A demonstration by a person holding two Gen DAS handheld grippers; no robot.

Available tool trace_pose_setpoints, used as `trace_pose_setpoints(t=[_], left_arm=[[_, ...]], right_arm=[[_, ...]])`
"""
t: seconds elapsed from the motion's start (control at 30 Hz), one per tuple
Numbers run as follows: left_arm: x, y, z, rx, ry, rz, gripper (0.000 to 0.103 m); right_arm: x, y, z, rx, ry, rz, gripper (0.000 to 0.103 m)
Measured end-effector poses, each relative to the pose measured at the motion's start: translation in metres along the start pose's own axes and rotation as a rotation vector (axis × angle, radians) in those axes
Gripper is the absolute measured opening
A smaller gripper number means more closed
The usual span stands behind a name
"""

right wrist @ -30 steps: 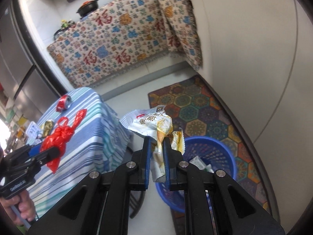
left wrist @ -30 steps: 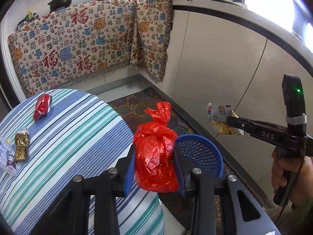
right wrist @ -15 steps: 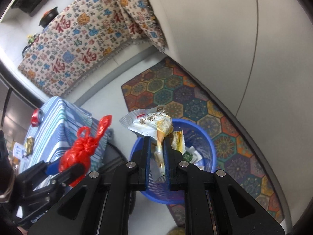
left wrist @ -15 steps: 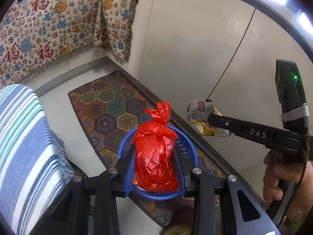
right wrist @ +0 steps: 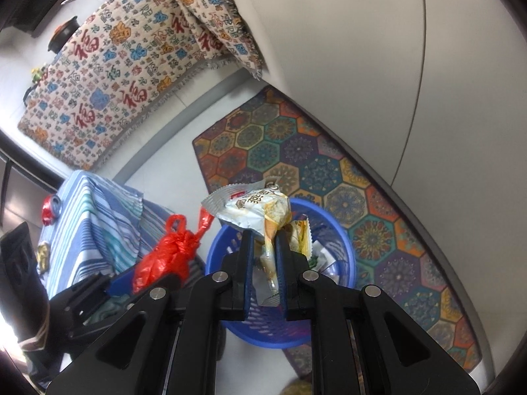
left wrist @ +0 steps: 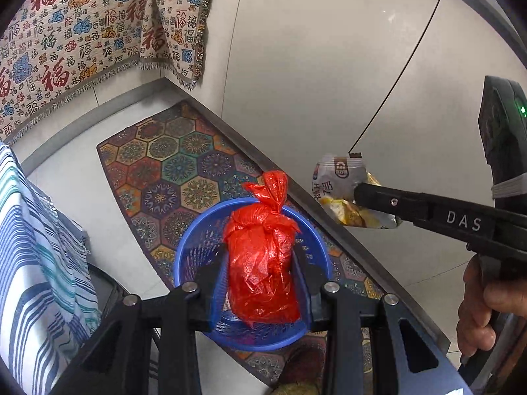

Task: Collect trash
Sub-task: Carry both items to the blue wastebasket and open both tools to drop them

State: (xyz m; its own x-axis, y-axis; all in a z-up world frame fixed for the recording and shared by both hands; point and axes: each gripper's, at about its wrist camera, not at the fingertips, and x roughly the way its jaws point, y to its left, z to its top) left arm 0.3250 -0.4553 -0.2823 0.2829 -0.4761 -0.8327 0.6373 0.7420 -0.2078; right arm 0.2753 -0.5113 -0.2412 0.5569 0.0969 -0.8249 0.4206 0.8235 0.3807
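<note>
Two pieces of trash hang above the blue basket (left wrist: 184, 256), one in each gripper. The left gripper (left wrist: 260, 263) is clamped around the body of a knotted red plastic bag (left wrist: 263, 263), pads pressing its sides; in the left wrist view the bag sits dead centre over the basket's mouth, its twisted knot pointing toward 12 o'clock. The right gripper (right wrist: 265, 253) is pinched almost closed on a crumpled snack wrapper (right wrist: 253, 207), and from the left wrist view that wrapper floats at about 3 o'clock of the basket, just outside its rim. In the right wrist view the wrapper hangs over the basket's rim, with paper scraps already lying inside.

Judging by its look, the red bag is light, soft and squashy: thin film that gives under the pads, so a grip around the stuffed middle, as now, seems safer than one on the slippery knot. The wrapper appears lighter still, a crinkly foil sheet that bends freely and may cling to a pad or flutter sideways when let go; its folded middle is the sensible place to pinch.

The striped tablecloth (left wrist: 36, 263) lies at 9 o'clock, the patterned mat (left wrist: 158, 168) beneath the basket.
</note>
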Motion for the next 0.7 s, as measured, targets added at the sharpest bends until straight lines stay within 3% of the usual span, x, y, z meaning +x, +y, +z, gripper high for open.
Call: trace_pose_setpoints(t=[0.1, 0.13, 0.2, 0.47, 0.7], left_arm=[[0.009, 0.000, -0.001, 0.009, 0.007, -0.020, 0.040], [0.013, 0.000, -0.001, 0.010, 0.012, -0.032, 0.046], [0.020, 0.003, -0.001, 0.007, 0.026, -0.035, 0.062], [0.010, 0.015, -0.004, -0.042, -0.023, -0.014, 0.063], [-0.051, 0.027, -0.016, -0.088, -0.094, 0.012, 0.063]], right_arm=[[0.003, 0.002, 0.002, 0.003, -0.002, 0.009, 0.019], [0.003, 0.003, 0.002, 0.005, -0.006, 0.017, 0.036], [0.000, 0.002, 0.002, 0.016, -0.030, 0.020, 0.054], [-0.019, 0.012, 0.006, -0.013, -0.114, -0.015, 0.055], [-0.033, 0.033, 0.010, -0.073, -0.186, -0.084, 0.073]])
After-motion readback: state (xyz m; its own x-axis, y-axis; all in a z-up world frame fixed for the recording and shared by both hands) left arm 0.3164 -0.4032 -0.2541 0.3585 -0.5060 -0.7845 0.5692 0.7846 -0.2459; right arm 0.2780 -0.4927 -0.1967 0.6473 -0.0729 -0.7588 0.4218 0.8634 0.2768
